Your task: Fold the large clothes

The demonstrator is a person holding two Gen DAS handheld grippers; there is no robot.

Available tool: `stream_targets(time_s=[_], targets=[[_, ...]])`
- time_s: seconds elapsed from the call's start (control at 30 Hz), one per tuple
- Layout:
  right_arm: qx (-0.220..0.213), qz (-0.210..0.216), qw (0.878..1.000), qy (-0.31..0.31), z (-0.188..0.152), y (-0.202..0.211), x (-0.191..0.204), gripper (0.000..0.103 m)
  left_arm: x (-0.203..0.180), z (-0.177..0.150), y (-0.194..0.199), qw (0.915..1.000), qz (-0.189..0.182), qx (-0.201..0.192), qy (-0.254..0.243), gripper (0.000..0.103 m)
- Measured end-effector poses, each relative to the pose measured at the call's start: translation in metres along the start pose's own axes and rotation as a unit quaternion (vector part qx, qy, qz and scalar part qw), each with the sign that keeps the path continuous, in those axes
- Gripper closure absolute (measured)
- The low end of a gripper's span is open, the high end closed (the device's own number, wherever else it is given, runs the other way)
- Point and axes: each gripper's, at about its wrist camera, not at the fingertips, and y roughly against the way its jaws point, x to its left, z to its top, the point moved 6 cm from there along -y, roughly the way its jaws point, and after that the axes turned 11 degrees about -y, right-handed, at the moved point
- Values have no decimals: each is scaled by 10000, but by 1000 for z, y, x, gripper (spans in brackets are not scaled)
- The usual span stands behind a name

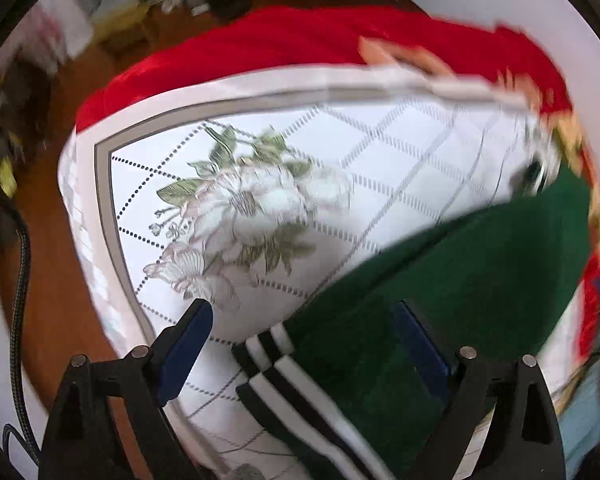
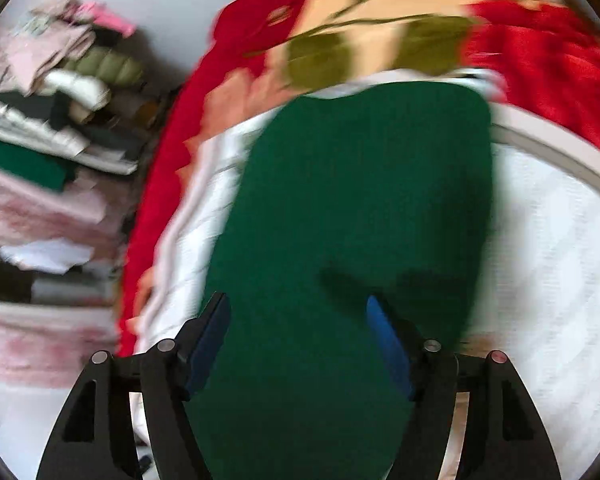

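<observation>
Green knit garment (image 1: pixel 452 280) lies flat on the white quilted bedspread (image 1: pixel 260 184), striped cuff (image 1: pixel 284 364) nearest the lens. Left hand-held gripper (image 1: pixel 304 344) hangs over that cuff with jaws wide, nothing pinched; looks like a release between folds. Right view now: right hand-held gripper (image 2: pixel 298 340) spreads wide above the garment's soft, rounded green panel, pads clear of it. Beyond the garment, a plush red floral blanket (image 2: pixel 540 60). Next move, I'd say: pick a fresh edge to pinch.

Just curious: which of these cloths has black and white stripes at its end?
The green garment. The red blanket and the white floral cloth beneath it have none.
</observation>
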Motion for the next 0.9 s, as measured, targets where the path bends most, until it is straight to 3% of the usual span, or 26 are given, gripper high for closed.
stream_targets(time_s=[0.1,0.2,0.33,0.37,0.43,0.5,0.6,0.7,0.8,0.9], targets=[[-170,-292,9985,-429,21,0,-63,28,-11,-10,-42,9963,676,241,-466,10],[-39,-134,9969,-775,40,-24,-102,28,-7,-14,-76,9949,773,445,-463,2],[509,734,9877,-1283,64,-74,-128,28,-4,-3,-76,9947,808,389,-497,0],[592,938,9838,-1406,65,-86,-126,21,-5,-1,-75,9939,860,369,-586,0],[380,1209,9805,-1502,71,-93,-120,23,-9,5,-74,9918,965,335,-763,0],[340,1292,9807,-1424,70,-96,-114,62,-11,9,-72,9904,1034,302,-863,0],[175,1298,9806,-1457,61,-81,-116,76,-15,21,-69,9884,1136,264,-972,0],[-85,1354,9735,-1842,43,-44,-139,78,-23,44,-63,9871,1201,193,-1041,0],[-342,1177,9639,-2363,1,4,-187,78,-28,71,-42,9886,1131,-66,-994,0],[-501,769,9501,-2980,-69,60,-253,78,-26,89,-14,9901,983,-379,-924,0]])
